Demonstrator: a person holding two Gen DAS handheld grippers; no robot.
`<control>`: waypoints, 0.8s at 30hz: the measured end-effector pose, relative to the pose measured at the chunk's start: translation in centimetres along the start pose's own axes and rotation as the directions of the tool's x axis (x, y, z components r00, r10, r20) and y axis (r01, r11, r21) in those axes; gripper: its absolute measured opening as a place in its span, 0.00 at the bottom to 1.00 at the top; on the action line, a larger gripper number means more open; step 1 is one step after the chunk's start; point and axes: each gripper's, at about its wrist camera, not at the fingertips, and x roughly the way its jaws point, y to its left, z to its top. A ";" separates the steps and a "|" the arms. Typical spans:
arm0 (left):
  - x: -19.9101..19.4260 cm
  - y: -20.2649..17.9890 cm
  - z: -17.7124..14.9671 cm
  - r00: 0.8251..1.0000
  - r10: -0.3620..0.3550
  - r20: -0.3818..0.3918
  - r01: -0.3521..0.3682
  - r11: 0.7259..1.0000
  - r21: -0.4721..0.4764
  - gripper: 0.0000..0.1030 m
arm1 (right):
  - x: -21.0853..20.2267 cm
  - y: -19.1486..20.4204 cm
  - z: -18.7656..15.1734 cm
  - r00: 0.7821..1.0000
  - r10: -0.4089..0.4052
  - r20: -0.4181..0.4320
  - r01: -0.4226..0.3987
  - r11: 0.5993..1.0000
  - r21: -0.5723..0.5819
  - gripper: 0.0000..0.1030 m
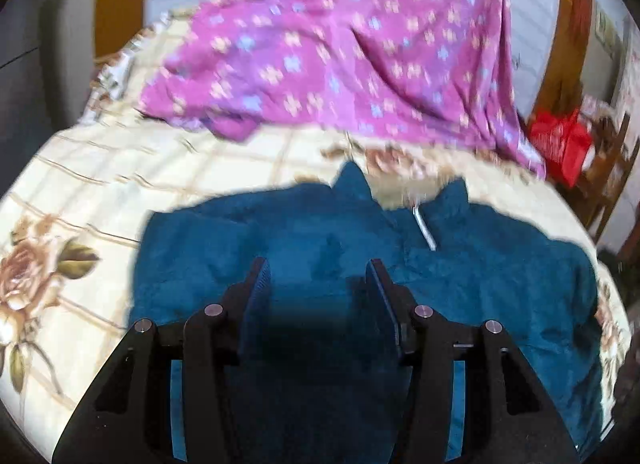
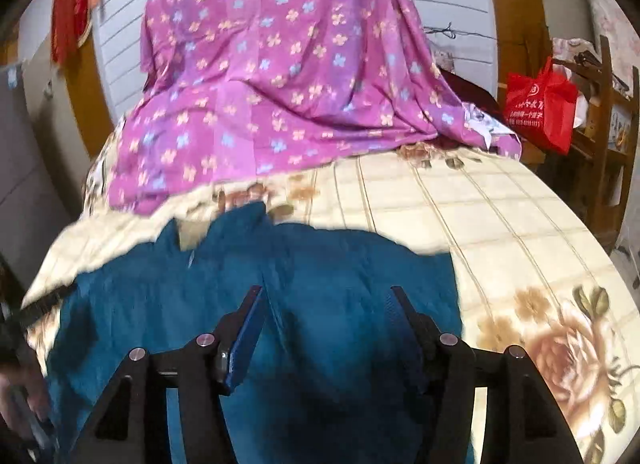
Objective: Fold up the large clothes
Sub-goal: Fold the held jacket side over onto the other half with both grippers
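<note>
Your left gripper (image 1: 318, 266) & right gripper (image 2: 326, 294) hang over the near teal jacket (image 1: 460, 284), jaws apart, nothing pinched; purple sheet (image 1: 340, 44) lies far.

Looking steeply down from close above the teal garment (image 1: 280, 224), both sharing the purple cloth (image 2: 280, 84) beyond.

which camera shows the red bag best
The right wrist view: the red bag hangs whole and sharp on a wooden chair, white print visible. In the left wrist view it is smaller, blurred, at the edge.
</note>
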 end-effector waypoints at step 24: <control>3.2 1.3 -1.9 0.996 0.003 -0.086 -0.006 1.000 -0.026 0.49 | 7.1 10.0 -3.9 0.978 -0.009 -0.209 -0.024 0.988 -0.152 0.67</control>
